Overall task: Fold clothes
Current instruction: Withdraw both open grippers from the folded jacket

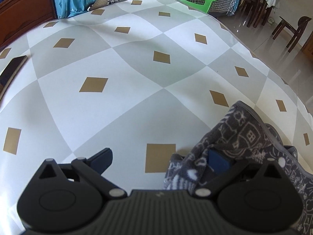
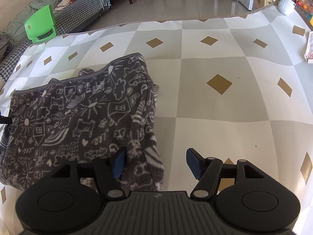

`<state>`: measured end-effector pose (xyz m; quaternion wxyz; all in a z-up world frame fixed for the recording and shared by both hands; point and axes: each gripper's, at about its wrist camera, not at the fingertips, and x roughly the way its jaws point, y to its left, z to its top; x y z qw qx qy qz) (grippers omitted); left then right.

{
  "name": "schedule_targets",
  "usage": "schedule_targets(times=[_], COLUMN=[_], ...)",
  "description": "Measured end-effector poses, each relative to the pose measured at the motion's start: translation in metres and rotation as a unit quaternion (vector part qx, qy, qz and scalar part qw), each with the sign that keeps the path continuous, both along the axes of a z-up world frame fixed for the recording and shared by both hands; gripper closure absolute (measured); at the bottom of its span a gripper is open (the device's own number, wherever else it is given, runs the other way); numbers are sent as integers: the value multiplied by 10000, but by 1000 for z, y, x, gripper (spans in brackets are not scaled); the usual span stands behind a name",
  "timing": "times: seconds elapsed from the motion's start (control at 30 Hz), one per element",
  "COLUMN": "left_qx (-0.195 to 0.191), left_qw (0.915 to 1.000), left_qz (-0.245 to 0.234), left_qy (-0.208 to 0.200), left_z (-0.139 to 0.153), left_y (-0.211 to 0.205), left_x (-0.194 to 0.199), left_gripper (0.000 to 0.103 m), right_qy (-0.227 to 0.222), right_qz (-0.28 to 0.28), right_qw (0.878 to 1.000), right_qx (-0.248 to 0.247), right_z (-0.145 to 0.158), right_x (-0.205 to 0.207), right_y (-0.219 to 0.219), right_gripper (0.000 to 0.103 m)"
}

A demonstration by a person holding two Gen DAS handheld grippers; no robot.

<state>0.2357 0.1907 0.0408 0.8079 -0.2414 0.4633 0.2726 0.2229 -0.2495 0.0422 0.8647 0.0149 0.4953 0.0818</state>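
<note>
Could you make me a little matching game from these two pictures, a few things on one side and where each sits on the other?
Things:
1. phone
2. green plastic chair
3. grey doodle-print fleece
4. white rounded gadget

Places:
A. far right corner of the table, right view
B. left edge of the table, left view
C. on the floor beyond the table
D. folded on the checked tablecloth

Pairs: 1-B, 2-C, 3-D, 4-A

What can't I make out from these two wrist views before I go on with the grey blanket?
- Left wrist view: the left gripper has one fingertip buried in the grey blanket; the lower right edge cuts the blanket off.
- Right wrist view: the right gripper body hides the blanket's near edge; whether its left finger presses the cloth is unclear.
- Phone: cut off by the left edge.
- Box: print too small.
</note>
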Motion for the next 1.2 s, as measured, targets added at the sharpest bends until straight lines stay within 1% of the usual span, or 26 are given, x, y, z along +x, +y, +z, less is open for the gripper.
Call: schedule_targets(times=[0.13, 0.33, 0.4, 0.47, 0.6, 0.67, 0.77, 0.83, 0.9, 0.93, 0.97, 1.0, 1.07, 1.13, 1.2], left_qx=[-92, 136, 297, 398, 190, 306, 573, 563, 504, 475, 501, 574, 747, 855, 827], left_qw=[9998, 9972, 9966, 9966, 9967, 9961, 9940, 9944, 9953, 9958, 9960, 9957, 9948, 9933, 9918], left_qz=[-196, -713, -710, -593, -483, -525, -650, -617, -561, -534, -537, -557, -617, -766, -972], left_qy=[17, 186, 305, 405, 618, 641, 664, 650, 603, 566, 517, 461, 320, 128, -23], left_z=[3, 2, -3, -10, -28, -28, -22, -19, -14, -10, -5, 2, 16, 32, 44], left_y=[2, -10, -9, -3, 3, 1, -3, -2, -1, 0, -1, -3, -7, -16, -26], left_x=[-6, -16, -18, -19, -22, -23, -22, -23, -26, -28, -29, -31, -35, -40, -45], left_gripper=[0, 0, 0, 0, 0, 0, 0, 0, 0, 0, 0, 0, 0, 0, 0], right_qy=[89, 34, 66, 100, 141, 170, 208, 269, 469, 642, 826, 918, 900, 726, 545], right_qz=[-131, -17, -46, -42, 162, 237, 306, 319, 281, 292, 375, 479, 680, 882, 1072], right_qw=[9998, 10000, 10000, 9999, 9997, 9995, 9992, 9991, 9984, 9971, 9950, 9936, 9930, 9934, 9927], right_qx=[128, -69, -47, -30, -130, -141, -127, -68, 135, 285, 412, 445, 339, 132, -82], right_z=[-1, -1, -2, -3, -6, -7, -8, -8, -9, -10, -12, -13, -9, 0, 9], right_x=[2, -2, -1, -2, -4, -4, -5, -4, -2, -1, -1, -1, -5, -11, -17], right_y=[-5, 2, 1, 0, 1, 0, -2, -4, -8, -10, -11, -10, -6, -2, 2], right_gripper=[40, 39, 39, 39, 37, 37, 37, 37, 37, 37, 37, 37, 37, 37, 37])
